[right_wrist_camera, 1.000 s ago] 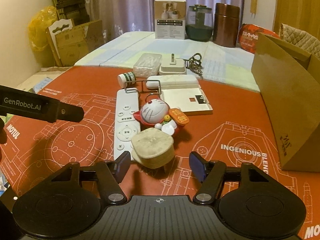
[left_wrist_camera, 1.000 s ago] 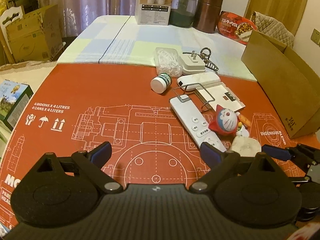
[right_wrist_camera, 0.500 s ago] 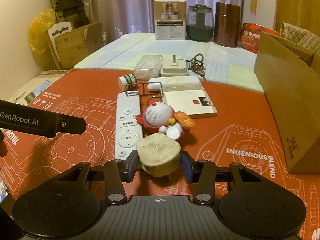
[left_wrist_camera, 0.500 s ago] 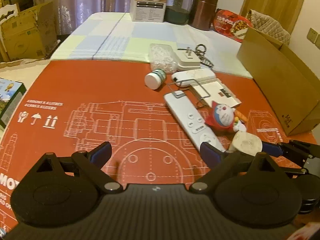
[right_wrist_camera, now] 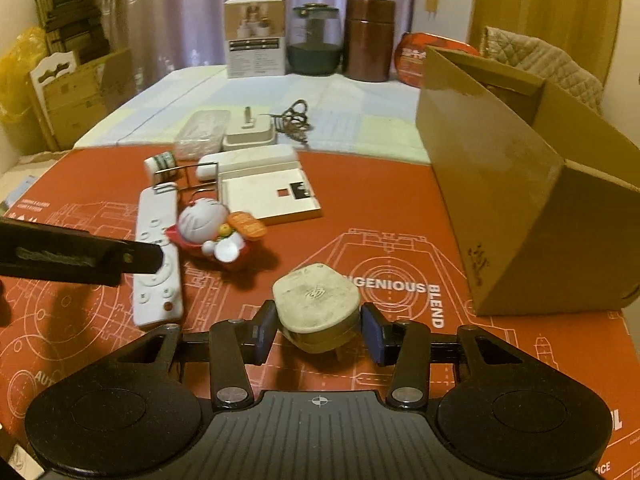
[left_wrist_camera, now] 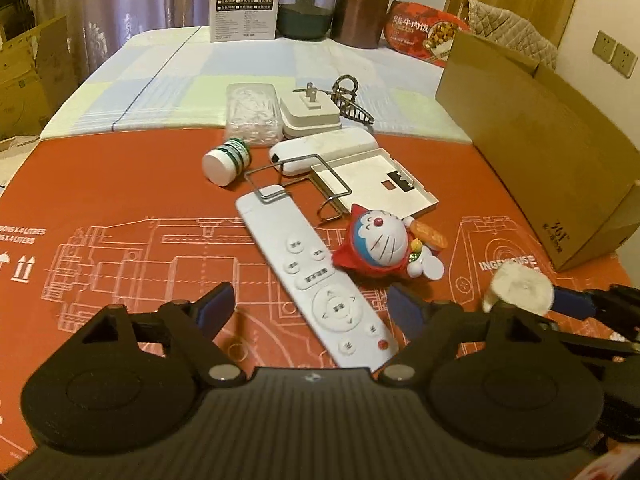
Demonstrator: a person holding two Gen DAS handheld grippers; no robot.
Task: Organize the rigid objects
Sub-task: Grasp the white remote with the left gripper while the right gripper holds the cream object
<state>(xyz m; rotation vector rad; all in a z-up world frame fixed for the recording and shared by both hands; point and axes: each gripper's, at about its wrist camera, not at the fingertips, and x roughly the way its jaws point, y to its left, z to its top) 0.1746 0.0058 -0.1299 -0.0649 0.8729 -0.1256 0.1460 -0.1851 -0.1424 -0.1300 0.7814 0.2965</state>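
Plug [right_wrist_camera: 316,304] sits clamped between the blue pads of my right gripper [right_wrist_camera: 318,330] — cream-coloured, scuffed top face up, raised clear of the red mat [right_wrist_camera: 392,216] with its shadow on the mat beneath. From my left wrist view the same plug [left_wrist_camera: 520,286] shows at the far right, pinched at the tip of the right gripper [left_wrist_camera: 560,300], which reaches in from that side.

My left gripper [left_wrist_camera: 308,304] hangs spread wide, gripping nothing. Between its fingers lies the near end of the white remote [left_wrist_camera: 316,276], flat on the mat and running away at a slant; I cannot tell whether the fingers touch the mat. In the right wrist view the left gripper's arm [right_wrist_camera: 80,254] crosses over the remote [right_wrist_camera: 156,256].

Just right of the remote stands a Doraemon toy [left_wrist_camera: 384,240] in a red base, touching or nearly touching the remote's edge. Beyond it lie a flat white tray [left_wrist_camera: 376,184], a wire stand [left_wrist_camera: 296,182] with one end resting on the remote's far tip, a white oblong case [left_wrist_camera: 324,150], and a small bottle [left_wrist_camera: 226,160] on its side. Farther back, at the mat's edge on a checked cloth [left_wrist_camera: 168,92], are a clear box [left_wrist_camera: 252,114], a charger [left_wrist_camera: 310,114] with prongs up, and a hair claw [left_wrist_camera: 352,100].

A cardboard box [right_wrist_camera: 520,200] stands open on the right side of the mat — near my held plug but apart from it.
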